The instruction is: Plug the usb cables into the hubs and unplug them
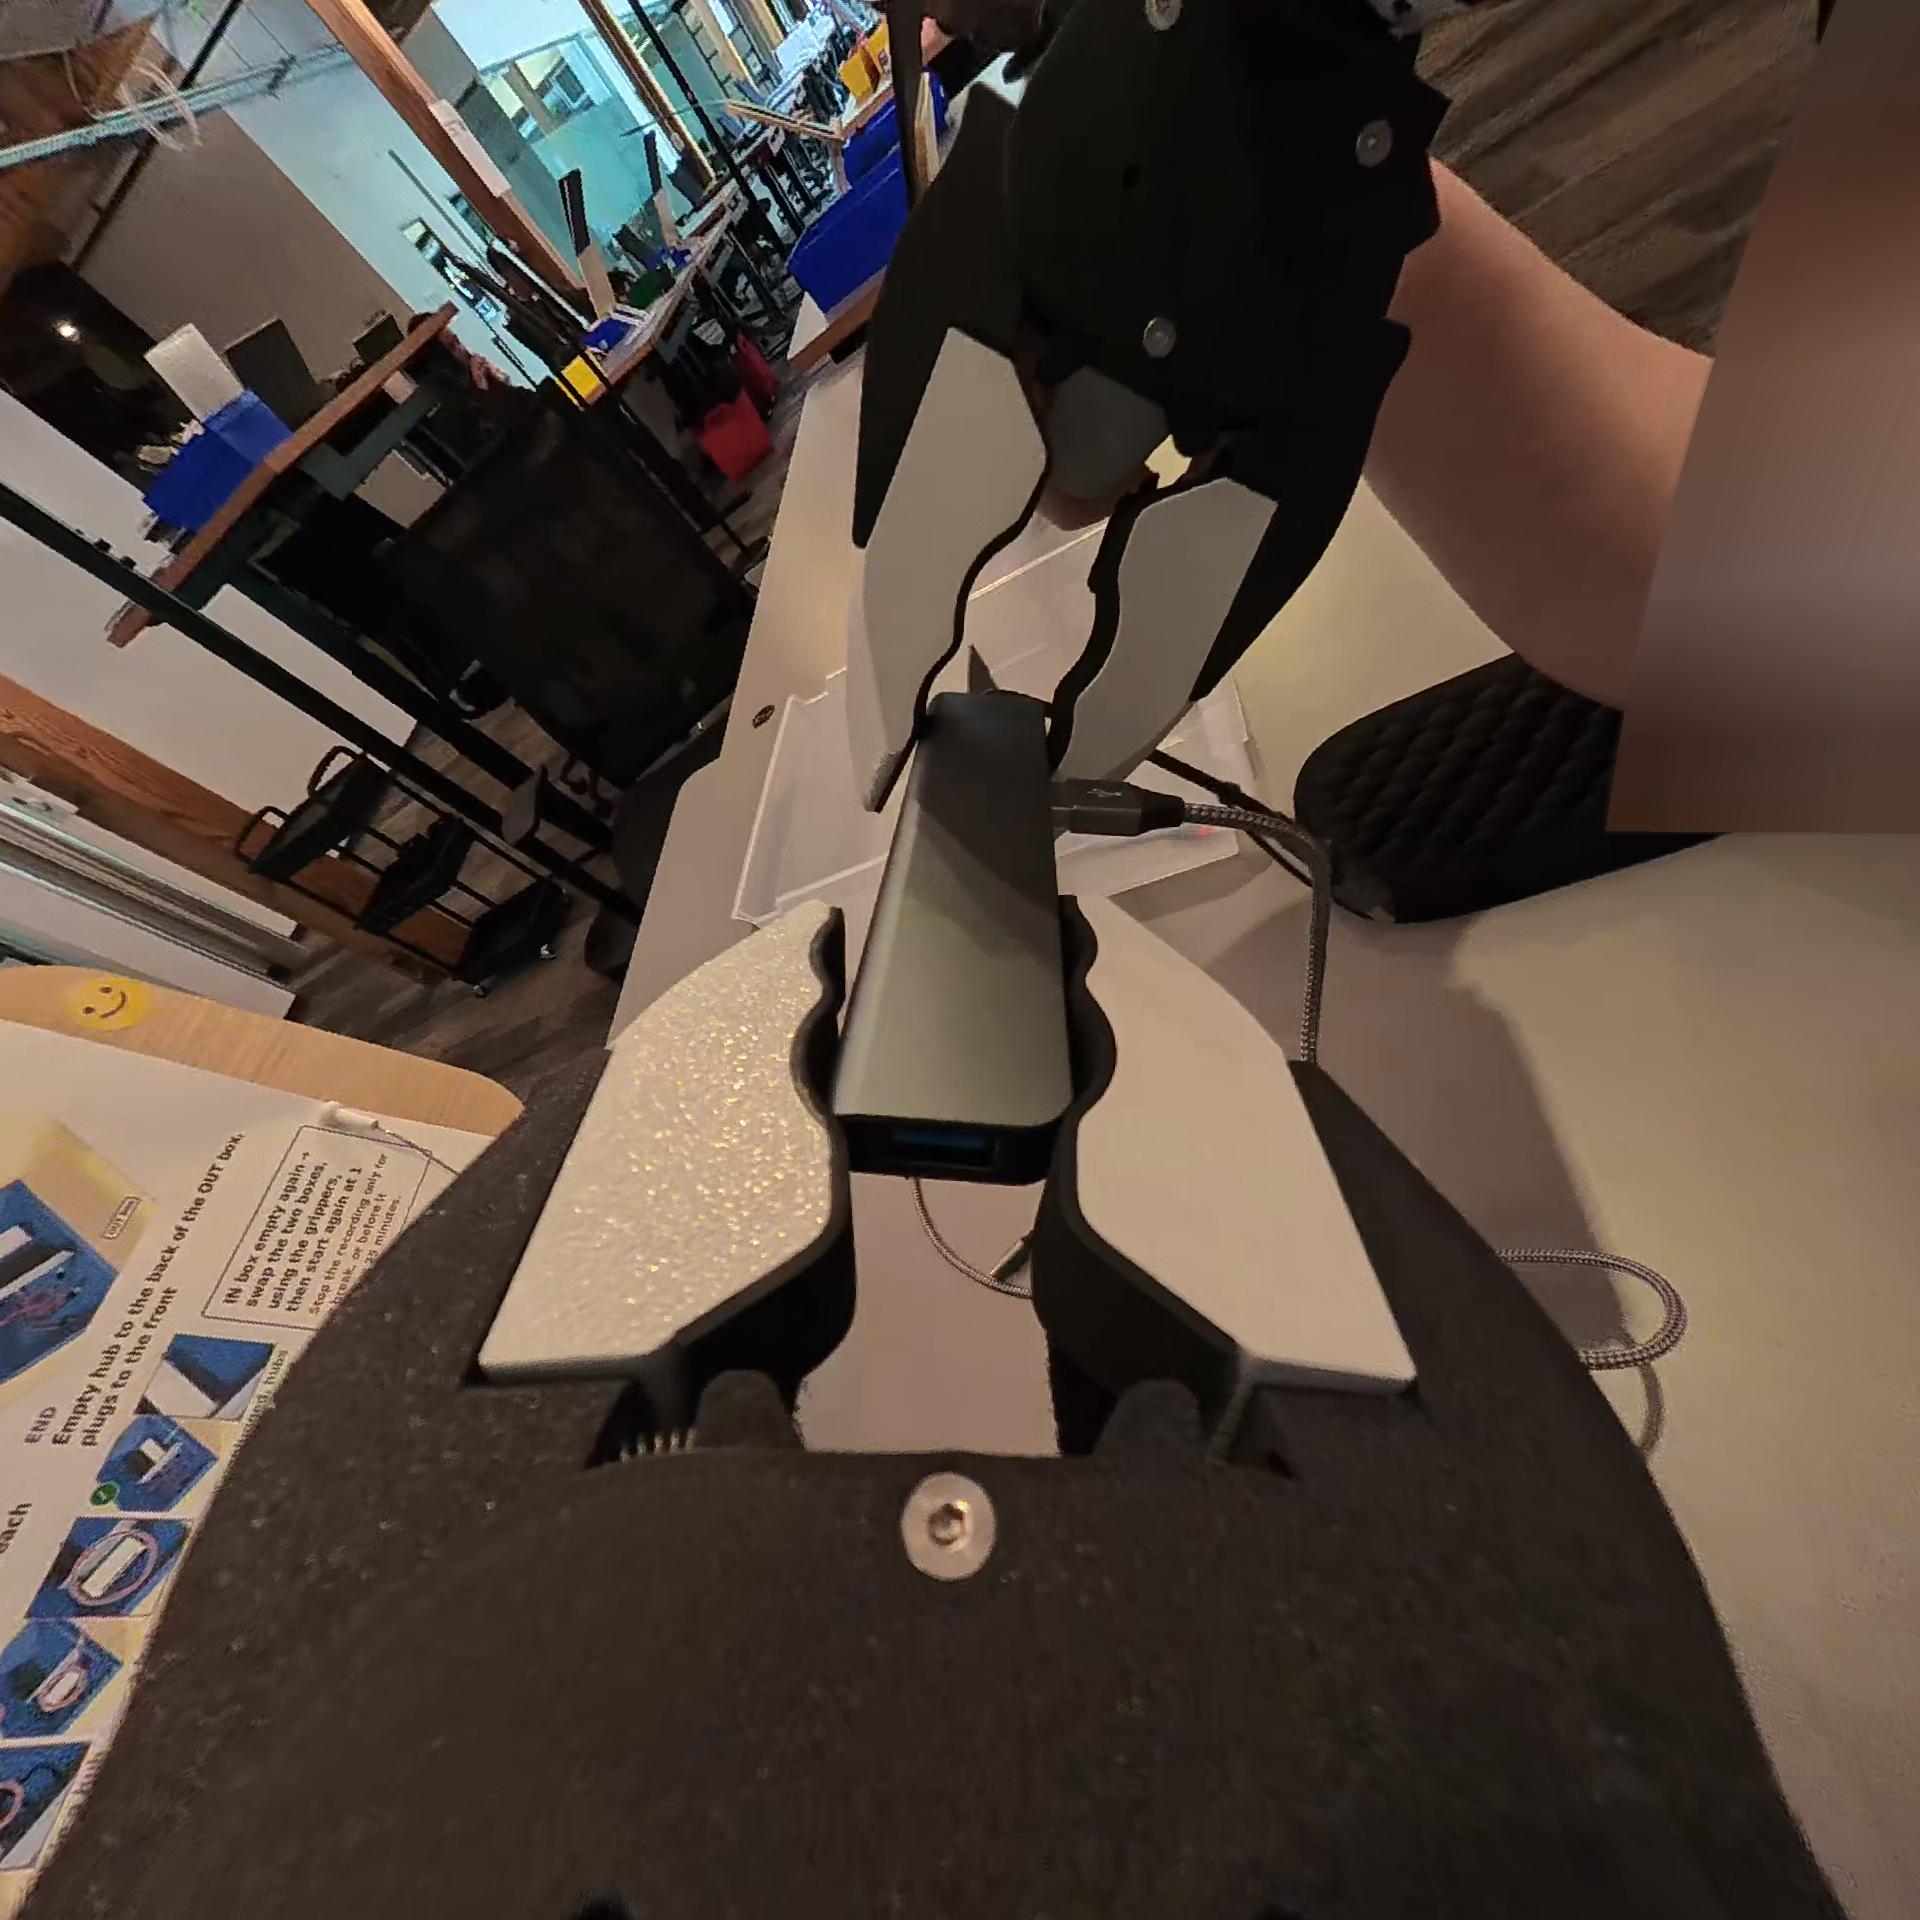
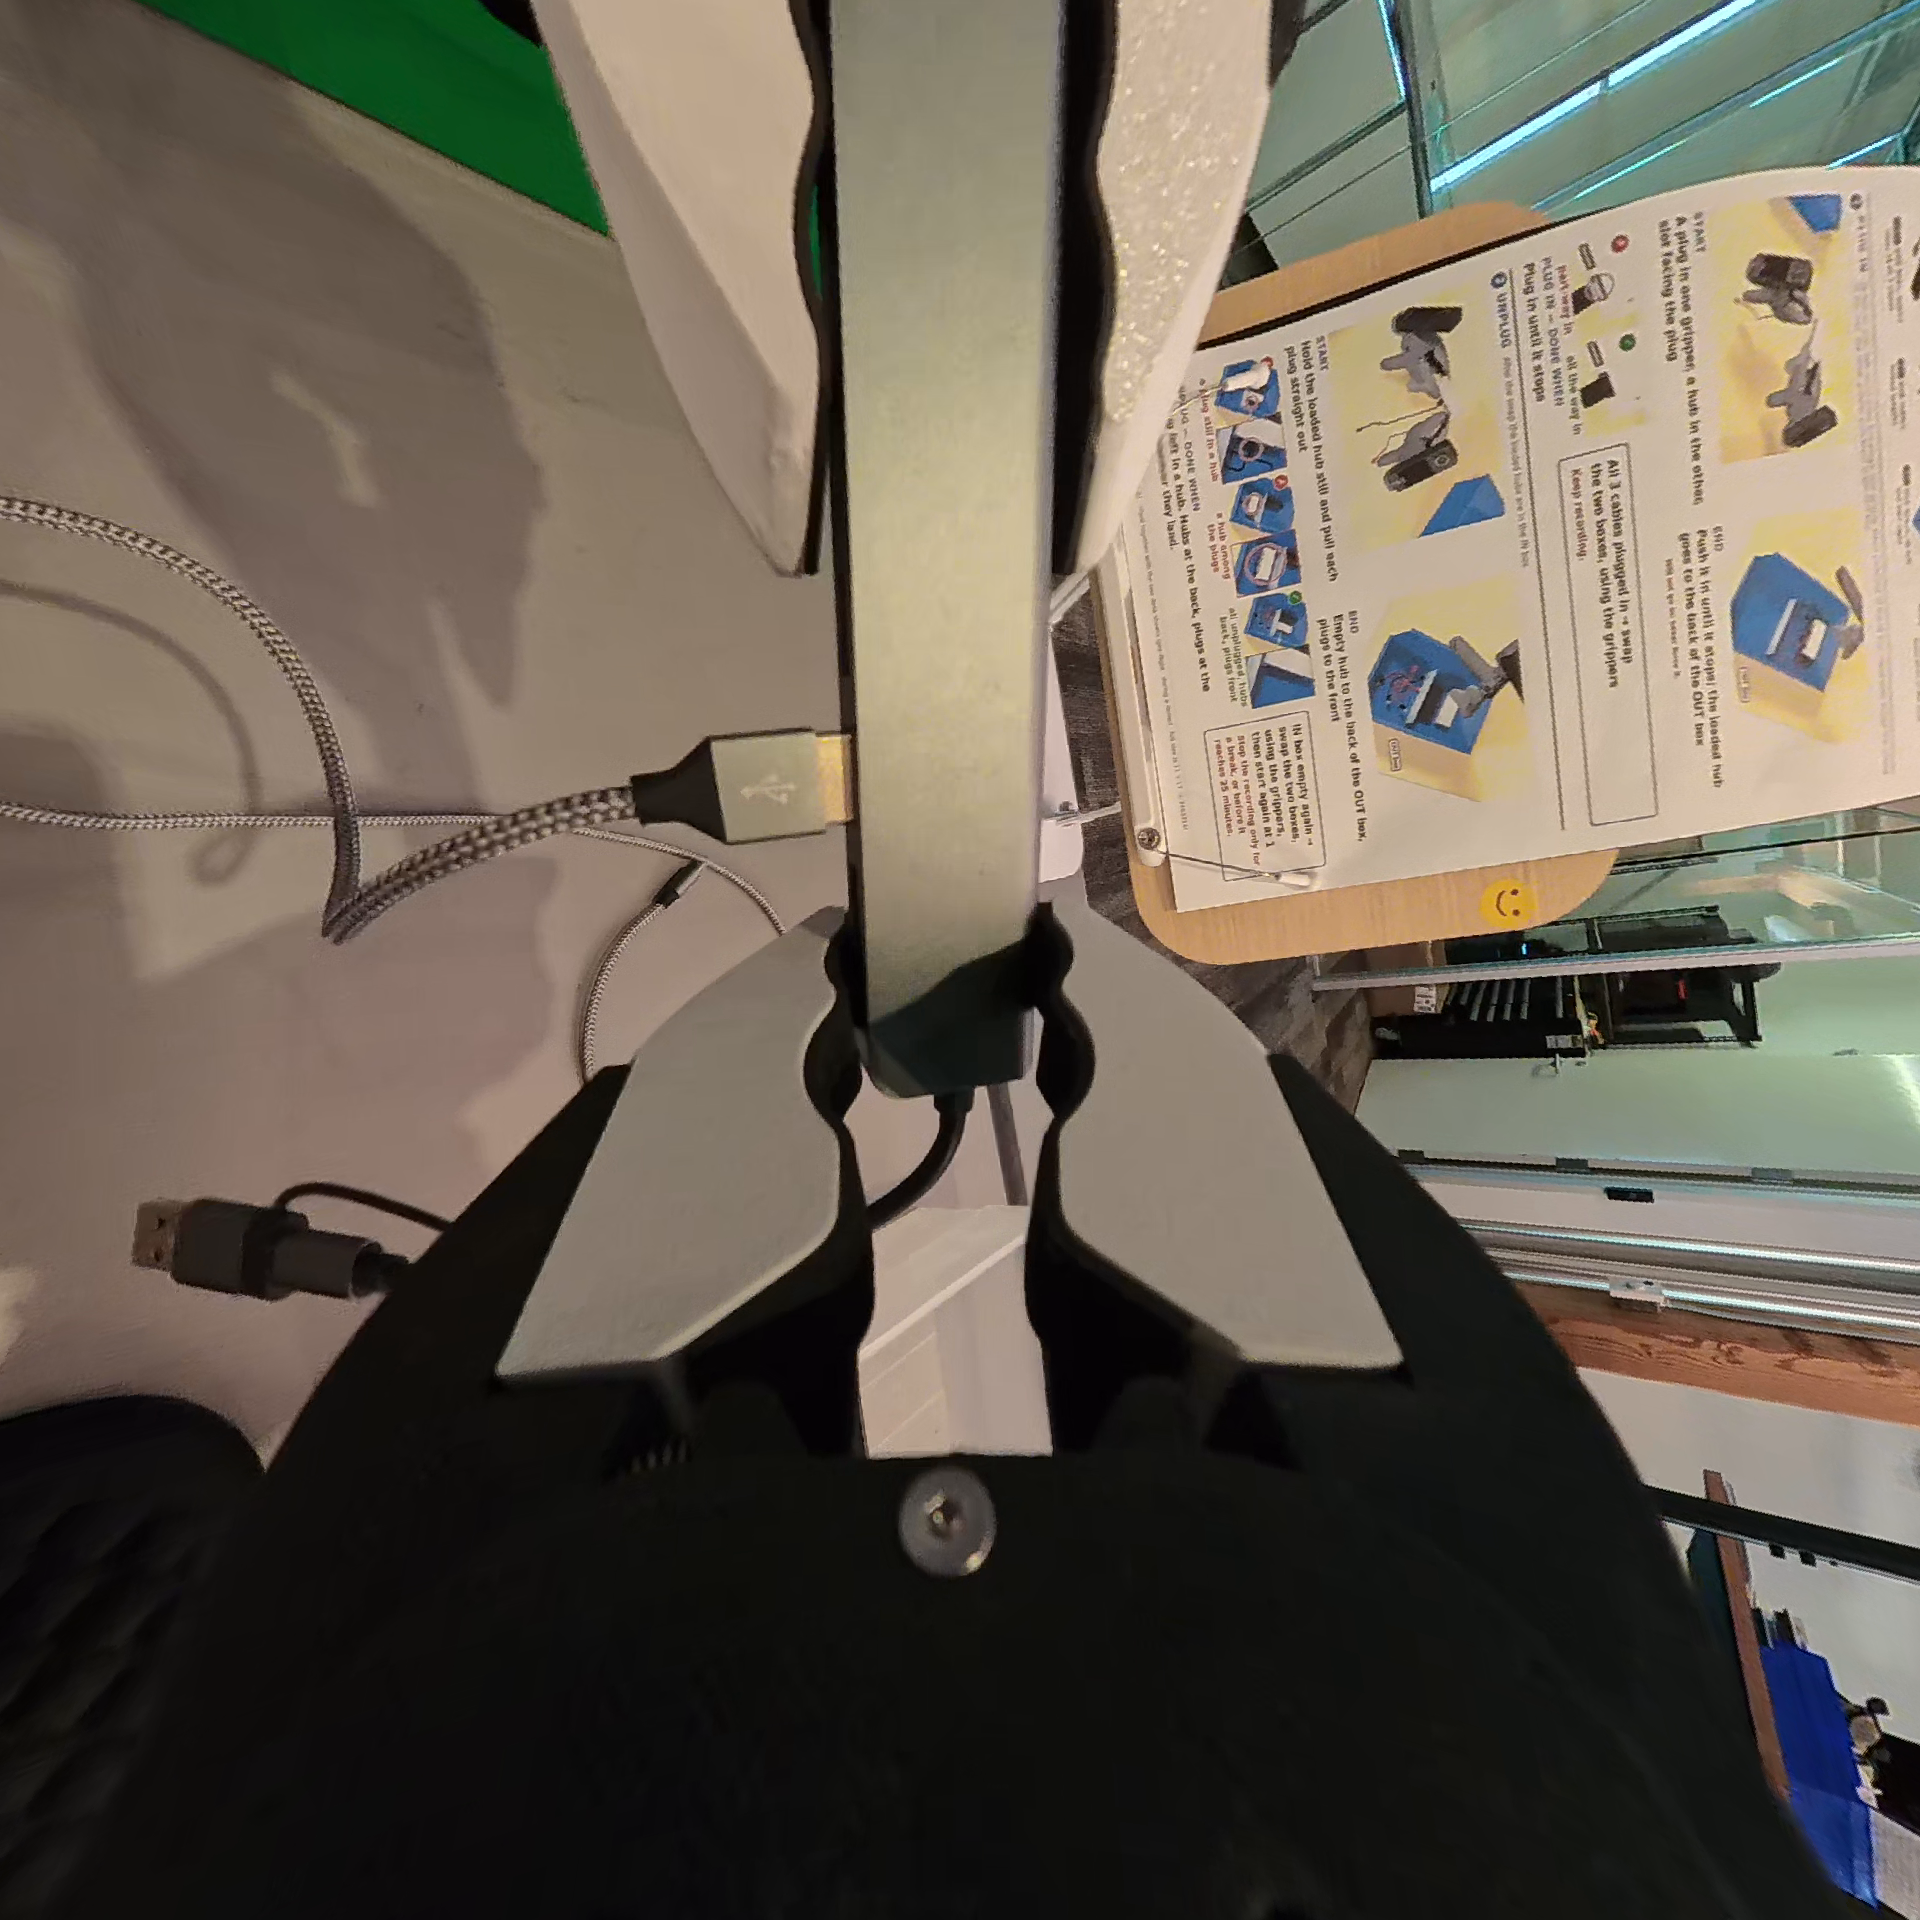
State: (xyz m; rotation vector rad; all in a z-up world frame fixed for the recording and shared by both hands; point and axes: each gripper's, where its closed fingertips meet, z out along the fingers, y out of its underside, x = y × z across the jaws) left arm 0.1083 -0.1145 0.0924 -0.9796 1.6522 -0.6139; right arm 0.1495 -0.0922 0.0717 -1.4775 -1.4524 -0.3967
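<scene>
A grey USB hub (image 1: 961,935) is held off the white table (image 1: 1558,1143) by both grippers, one at each end. My left gripper (image 1: 951,935) is shut on the end with the blue port (image 1: 940,1148). My right gripper (image 1: 982,727) comes from above and is shut on the far end; in the right wrist view it (image 2: 940,935) clasps the hub (image 2: 945,520), with the left gripper (image 2: 935,561) beyond. A silver USB plug (image 2: 769,784) on a braided cable (image 2: 312,727) sits in the hub's side; it also shows in the left wrist view (image 1: 1117,805).
The hub's own lead ends in a dark connector (image 2: 239,1247) on the table. A thin braided cable (image 2: 623,935) lies loose nearby. An instruction sheet on a wooden board (image 2: 1455,571) stands beside the table. A clear tray (image 1: 810,831) and a black mesh cushion (image 1: 1455,790) lie behind. There is about 6 centimeters between the tips of the two grippers.
</scene>
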